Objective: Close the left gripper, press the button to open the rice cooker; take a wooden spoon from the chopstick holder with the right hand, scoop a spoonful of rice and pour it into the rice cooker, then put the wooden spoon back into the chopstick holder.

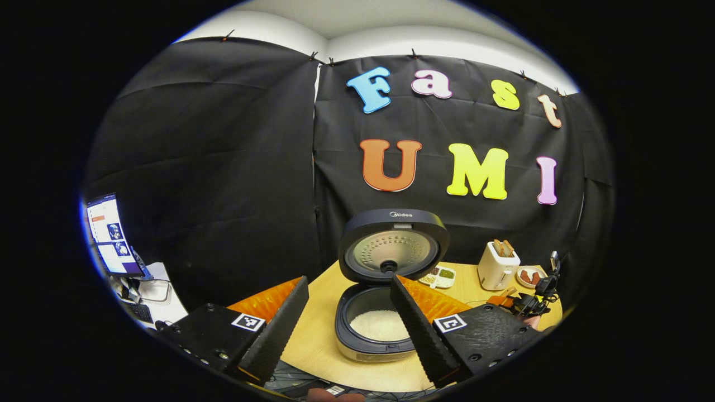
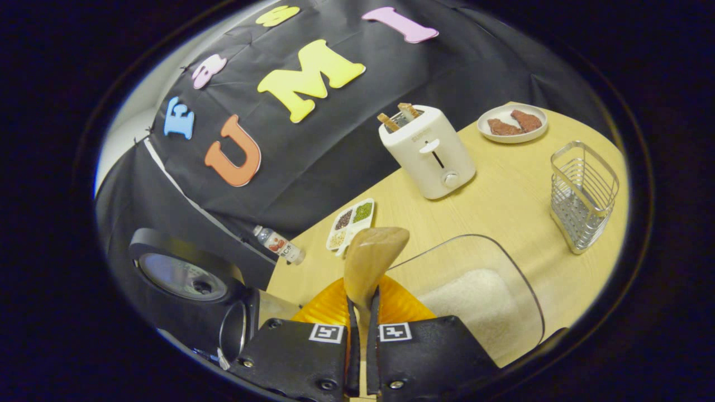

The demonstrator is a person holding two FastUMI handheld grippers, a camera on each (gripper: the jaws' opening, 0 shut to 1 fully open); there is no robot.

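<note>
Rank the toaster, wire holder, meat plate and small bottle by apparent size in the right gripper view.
1. Toaster
2. Wire holder, close to the toaster in apparent size, so that order is unsure
3. Meat plate
4. Small bottle

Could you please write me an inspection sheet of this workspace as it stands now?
Surface: light wooden table, round-edged.
Job's things: rice cooker open, lid up, rice in its pot; wooden spoon held over a clear rice container; wire holder standing without the spoon.
Clutter: toaster with bread; plate of food; divided tray; small bottle lying down.
Grippers: left gripper open before the cooker; right gripper shut on the spoon's handle.
Cables: some near a monitor off the table.
Surroundings: black cloth wall.
</note>
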